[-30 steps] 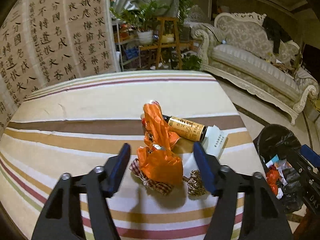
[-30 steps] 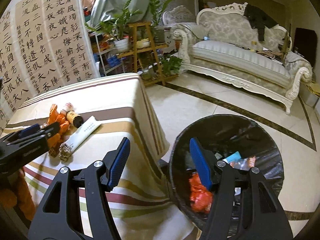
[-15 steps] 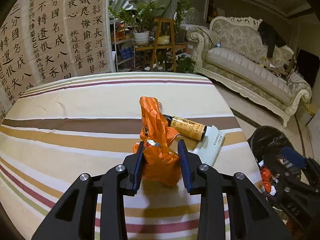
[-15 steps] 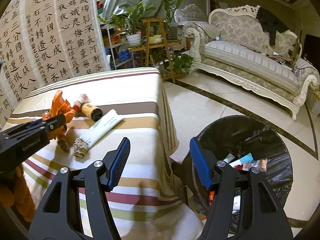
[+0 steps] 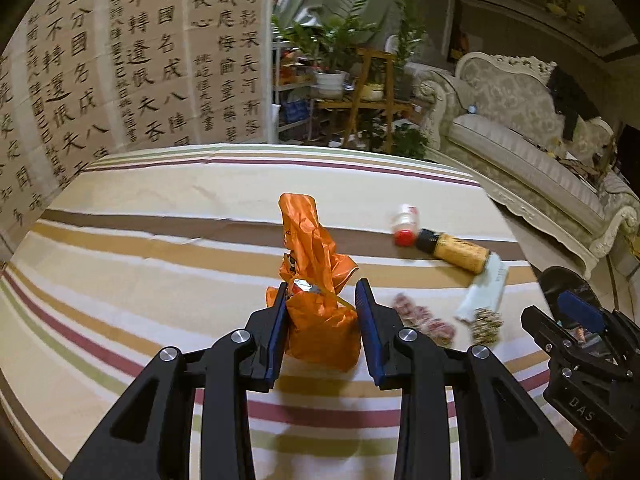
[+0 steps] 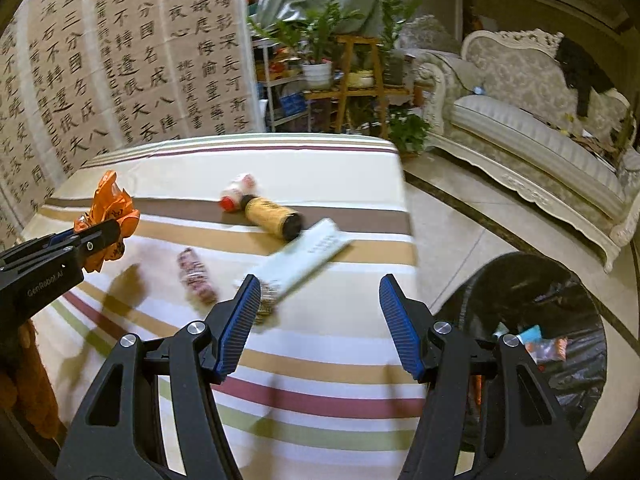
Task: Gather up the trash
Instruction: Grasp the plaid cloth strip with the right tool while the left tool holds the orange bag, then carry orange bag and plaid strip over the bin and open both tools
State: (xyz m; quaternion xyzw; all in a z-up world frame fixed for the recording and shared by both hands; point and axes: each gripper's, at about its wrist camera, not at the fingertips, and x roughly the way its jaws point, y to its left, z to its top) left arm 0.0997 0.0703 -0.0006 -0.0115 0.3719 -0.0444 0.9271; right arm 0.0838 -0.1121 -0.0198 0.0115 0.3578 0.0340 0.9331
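The left tool (image 5: 322, 316) is closed on the crumpled orange plastic bag (image 5: 316, 280), lifted clear of the striped cloth-covered surface (image 5: 160, 280), presumably for carrying to the black-lined trash bin (image 6: 532, 320) on the floor off the surface's right edge. The right tool (image 6: 314, 320) hangs wide open and empty over that edge, near the white flat packet (image 6: 308, 256).
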